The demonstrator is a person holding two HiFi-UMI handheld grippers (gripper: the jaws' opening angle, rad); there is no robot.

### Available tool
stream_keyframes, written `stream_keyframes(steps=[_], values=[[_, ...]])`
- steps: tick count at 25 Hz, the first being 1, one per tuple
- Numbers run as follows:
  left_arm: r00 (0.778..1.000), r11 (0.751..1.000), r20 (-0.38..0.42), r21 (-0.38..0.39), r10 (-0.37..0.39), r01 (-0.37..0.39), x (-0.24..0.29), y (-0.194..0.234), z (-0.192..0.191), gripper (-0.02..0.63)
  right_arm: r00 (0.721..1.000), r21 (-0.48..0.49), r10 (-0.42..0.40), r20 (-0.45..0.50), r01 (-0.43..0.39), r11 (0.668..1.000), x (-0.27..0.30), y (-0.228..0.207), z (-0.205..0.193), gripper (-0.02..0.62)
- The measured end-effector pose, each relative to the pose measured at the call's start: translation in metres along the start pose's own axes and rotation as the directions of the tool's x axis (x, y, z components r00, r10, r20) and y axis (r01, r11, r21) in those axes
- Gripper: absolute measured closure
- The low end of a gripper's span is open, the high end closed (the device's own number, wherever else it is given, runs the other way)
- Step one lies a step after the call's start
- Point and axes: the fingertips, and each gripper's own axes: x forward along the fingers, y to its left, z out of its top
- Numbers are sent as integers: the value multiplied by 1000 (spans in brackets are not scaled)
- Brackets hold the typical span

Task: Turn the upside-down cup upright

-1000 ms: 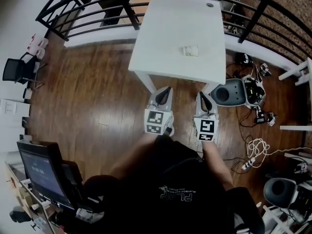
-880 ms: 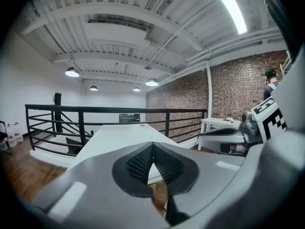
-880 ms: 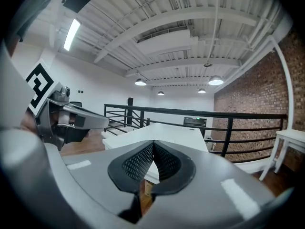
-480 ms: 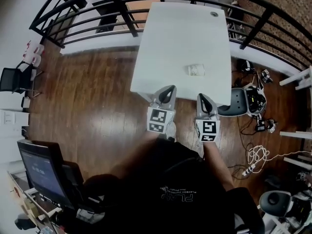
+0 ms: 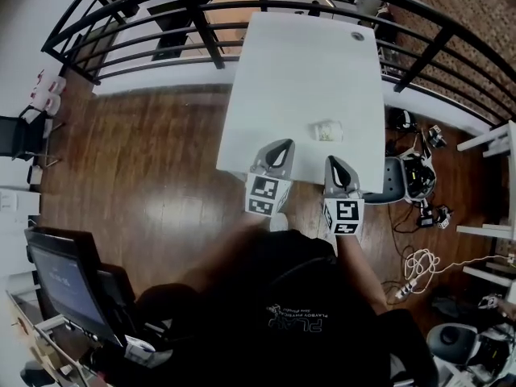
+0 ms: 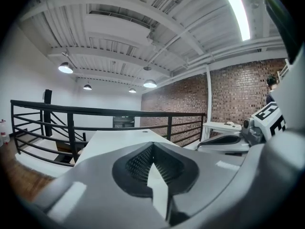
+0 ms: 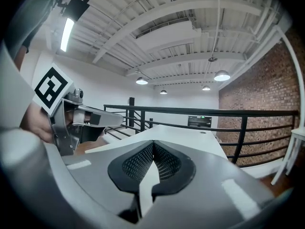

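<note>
A small pale cup [image 5: 328, 130] rests on the white table [image 5: 298, 63], near its front right part; it is too small to tell which way up it is. My left gripper [image 5: 281, 146] reaches over the table's near edge, left of the cup and nearer to me. Its jaws are shut with nothing in them [image 6: 152, 145]. My right gripper [image 5: 332, 162] hovers at the near edge just in front of the cup, shut and empty [image 7: 153, 143]. In both gripper views the jaws hide the cup.
A black railing [image 5: 201, 6] runs behind and beside the table. A small round object [image 5: 358, 35] lies at the table's far right corner. A grey chair [image 5: 401, 176] and cables [image 5: 415, 264] are on the wooden floor at the right. A monitor [image 5: 64, 285] stands at the lower left.
The table has come closer in the head view. Both grippers have moved forward from over the floor to the table's near edge, toward the cup. Their jaws stayed shut.
</note>
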Motion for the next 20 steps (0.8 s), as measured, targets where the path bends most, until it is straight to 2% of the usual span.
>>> stream_keyframes(steps=[5,20], values=[[1000,1000,11,9,-20,20,12,5,13,607,1000,0,-19,-12,19,1000,13,-7,-1,581],[999,999,-7,-3,-37,37,38,-12,-1,607,998,6,-37,-56,37,999,18,-40,-17,581]])
